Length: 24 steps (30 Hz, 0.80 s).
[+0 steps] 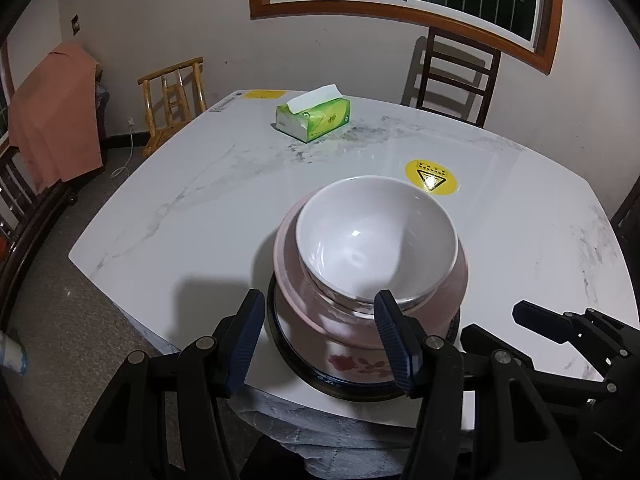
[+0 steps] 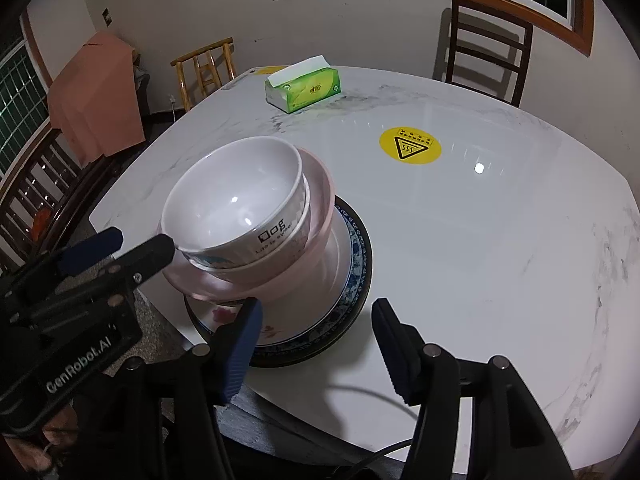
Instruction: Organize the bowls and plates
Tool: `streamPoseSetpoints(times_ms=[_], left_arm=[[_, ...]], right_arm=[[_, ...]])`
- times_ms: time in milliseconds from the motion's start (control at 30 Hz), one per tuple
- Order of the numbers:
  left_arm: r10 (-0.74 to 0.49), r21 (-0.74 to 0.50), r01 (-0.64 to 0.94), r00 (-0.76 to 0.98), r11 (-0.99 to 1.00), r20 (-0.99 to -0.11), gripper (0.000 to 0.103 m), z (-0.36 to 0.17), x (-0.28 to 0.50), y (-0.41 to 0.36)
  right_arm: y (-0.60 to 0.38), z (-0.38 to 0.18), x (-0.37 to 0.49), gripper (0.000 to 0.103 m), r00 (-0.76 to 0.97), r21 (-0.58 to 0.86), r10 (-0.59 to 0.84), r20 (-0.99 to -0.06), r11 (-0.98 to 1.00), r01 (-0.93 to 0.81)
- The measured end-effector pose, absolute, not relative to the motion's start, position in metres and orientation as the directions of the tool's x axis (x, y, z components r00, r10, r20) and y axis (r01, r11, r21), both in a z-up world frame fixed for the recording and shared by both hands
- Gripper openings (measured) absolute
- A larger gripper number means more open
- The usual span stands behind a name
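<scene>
The left gripper [image 1: 320, 344] hangs nearest, jaws parted and empty — the stacked white bowl [image 1: 376, 236] and pink bowl [image 1: 448, 300] on the plate [image 1: 352, 364] lie straight ahead at the desk [image 1: 200, 220] edge. The right gripper [image 2: 316, 344], likewise released, faces the plate's right rim — both about equally near.

Left gripper [image 1: 320, 334] pointing steeply down, jaws parted, both blue-padded fingers [image 1: 244, 344] free, nothing pressed between them. Seen from the right wrist camera as a black body at the left edge, its fingertips [image 2: 158, 251] stretched forward and apart. Right gripper [image 2: 316, 344] also tilted steeply down, jaws parted about as wide, pads [image 2: 242, 350] gripping nothing. In the left wrist view, showing at the lower right as black linkages with two fingers [image 1: 536, 316] spread. Both grippers side by side, close together, not touching each other.
</scene>
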<state>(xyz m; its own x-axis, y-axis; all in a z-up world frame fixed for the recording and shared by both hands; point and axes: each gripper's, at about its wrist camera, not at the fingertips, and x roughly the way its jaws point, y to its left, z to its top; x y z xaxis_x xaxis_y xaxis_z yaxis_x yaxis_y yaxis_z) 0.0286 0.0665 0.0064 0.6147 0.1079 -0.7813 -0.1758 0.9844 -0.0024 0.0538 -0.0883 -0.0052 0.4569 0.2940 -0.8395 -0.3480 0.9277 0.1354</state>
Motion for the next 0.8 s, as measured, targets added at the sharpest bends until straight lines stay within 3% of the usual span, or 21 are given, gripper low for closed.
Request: streamPoseSetpoints(times_ms=[800], left_arm=[[0.118,0.003,-0.183,0.619,0.983,-0.777,0.054,0.0054,0.0267,0.066]], right_arm=[[-0.0824,-0.0106,0.054,0.06,0.427,0.148,0.306,-0.851,0.92,-0.364]])
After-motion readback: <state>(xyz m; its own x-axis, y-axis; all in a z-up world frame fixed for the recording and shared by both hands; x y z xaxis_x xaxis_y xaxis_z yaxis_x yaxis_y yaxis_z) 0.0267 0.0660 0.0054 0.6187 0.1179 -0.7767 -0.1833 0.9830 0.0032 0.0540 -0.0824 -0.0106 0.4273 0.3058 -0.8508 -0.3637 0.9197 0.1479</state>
